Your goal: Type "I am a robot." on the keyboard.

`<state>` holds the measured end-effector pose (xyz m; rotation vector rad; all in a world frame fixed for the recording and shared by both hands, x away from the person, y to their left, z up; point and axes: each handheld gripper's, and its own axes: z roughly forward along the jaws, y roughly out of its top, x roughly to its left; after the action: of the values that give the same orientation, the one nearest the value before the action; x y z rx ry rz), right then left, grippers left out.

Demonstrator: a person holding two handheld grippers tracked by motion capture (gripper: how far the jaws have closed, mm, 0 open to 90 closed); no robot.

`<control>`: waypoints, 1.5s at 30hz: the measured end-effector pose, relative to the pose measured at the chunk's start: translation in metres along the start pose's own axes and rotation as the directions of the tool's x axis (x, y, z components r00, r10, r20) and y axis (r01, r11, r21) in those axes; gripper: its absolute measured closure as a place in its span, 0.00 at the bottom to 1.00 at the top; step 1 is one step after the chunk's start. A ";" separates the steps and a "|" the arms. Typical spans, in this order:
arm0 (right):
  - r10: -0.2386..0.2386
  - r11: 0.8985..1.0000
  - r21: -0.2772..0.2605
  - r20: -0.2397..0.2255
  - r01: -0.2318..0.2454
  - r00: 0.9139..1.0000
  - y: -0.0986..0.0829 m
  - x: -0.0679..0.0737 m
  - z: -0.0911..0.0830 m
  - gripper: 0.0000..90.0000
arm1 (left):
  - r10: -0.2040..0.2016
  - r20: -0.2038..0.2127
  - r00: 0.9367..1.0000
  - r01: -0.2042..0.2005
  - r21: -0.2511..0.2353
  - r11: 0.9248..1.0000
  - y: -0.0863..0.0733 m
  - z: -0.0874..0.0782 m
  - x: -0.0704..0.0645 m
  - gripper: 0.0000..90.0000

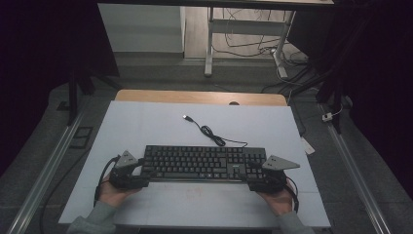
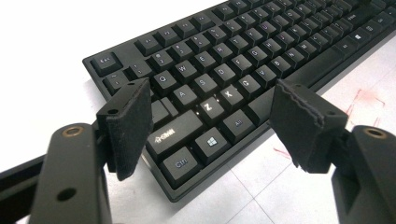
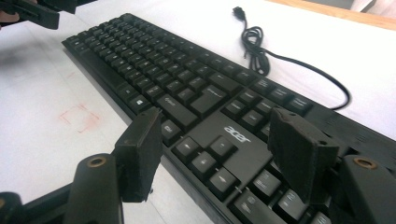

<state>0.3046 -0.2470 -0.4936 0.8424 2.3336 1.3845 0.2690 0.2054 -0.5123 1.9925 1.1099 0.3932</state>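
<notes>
I have a black keyboard (image 1: 203, 162) lying flat on the white table (image 1: 146, 122), nearer the near edge than the far one. My left gripper (image 1: 140, 174) sits at the keyboard's near left corner and my right gripper (image 1: 250, 178) at its near right corner, each with a hand (image 1: 111, 194) behind it. In the left gripper view my jaws stand wide apart over the corner keys, holding nothing; I can read Esc, Q, W, E, A, S, D, Z, X, Shift, Ctrl, Alt and a Windows logo there. In the right gripper view my jaws are likewise spread and empty, straddling the arrow keys, and the word "acer" (image 3: 237, 134) is printed in white just above them. The keyboard's cable (image 1: 213, 134) runs from its far edge in a small coil to a USB plug (image 1: 187, 117) lying loose on the table. Faint red marks (image 3: 79, 117) show on the table surface near the keyboard's near edge.
</notes>
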 end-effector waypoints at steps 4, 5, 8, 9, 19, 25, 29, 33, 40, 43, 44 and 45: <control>-0.001 1.000 -0.002 -0.012 0.001 1.000 0.002 0.003 0.004 0.40 | -0.001 0.001 1.000 0.001 -0.004 1.000 0.000 0.000 0.000 0.33; -0.002 1.000 -0.002 -0.014 0.002 1.000 0.003 0.004 0.006 0.41 | 0.000 0.002 1.000 0.000 -0.004 1.000 0.000 0.000 0.000 0.33; -0.015 1.000 -0.005 -0.030 0.015 0.999 0.009 0.010 0.012 0.43 | 0.000 0.002 1.000 0.000 -0.005 1.000 0.001 0.001 0.000 0.33; -0.015 1.000 -0.005 -0.030 0.015 0.999 0.009 0.010 0.012 0.43 | 0.002 0.001 1.000 -0.002 -0.002 1.000 0.001 0.001 -0.001 0.33; -0.053 0.998 0.017 -0.060 0.055 0.997 0.030 0.026 0.037 0.60 | 0.008 -0.001 1.000 -0.008 -0.004 1.000 0.001 0.002 -0.001 0.33; -0.063 0.997 0.036 -0.055 0.065 0.997 0.040 0.034 0.052 0.76 | 0.010 -0.003 1.000 -0.010 -0.006 1.000 0.001 0.003 -0.001 0.33; -0.078 0.996 0.032 -0.088 0.081 0.993 0.047 0.041 0.063 0.92 | 0.013 -0.003 1.000 -0.013 -0.013 1.000 0.001 0.002 -0.002 0.33; -0.093 0.994 0.042 -0.105 0.097 0.990 0.049 0.046 0.069 0.99 | 0.019 0.000 1.000 -0.019 -0.016 1.000 0.002 0.003 -0.003 0.33; -0.101 0.992 0.065 -0.124 0.109 0.987 0.053 0.057 0.087 1.00 | 0.018 0.001 1.000 -0.018 -0.014 1.000 0.002 0.003 -0.002 0.34; -0.103 0.992 0.062 -0.128 0.111 0.986 0.054 0.059 0.090 1.00 | 0.015 -0.007 1.000 -0.015 -0.014 1.000 0.002 0.004 -0.002 0.36; -0.105 0.992 0.060 -0.128 0.113 0.986 0.055 0.060 0.092 1.00 | 0.014 -0.010 1.000 -0.014 -0.015 1.000 0.002 0.004 -0.002 0.39; -0.105 0.992 0.060 -0.128 0.113 0.986 0.055 0.060 0.092 1.00 | 0.012 -0.014 1.000 -0.013 -0.015 1.000 0.002 0.004 -0.002 0.39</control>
<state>0.3236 -0.1259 -0.4887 0.6515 2.4921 1.3565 0.2712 0.2010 -0.5130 1.9867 1.1004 0.4216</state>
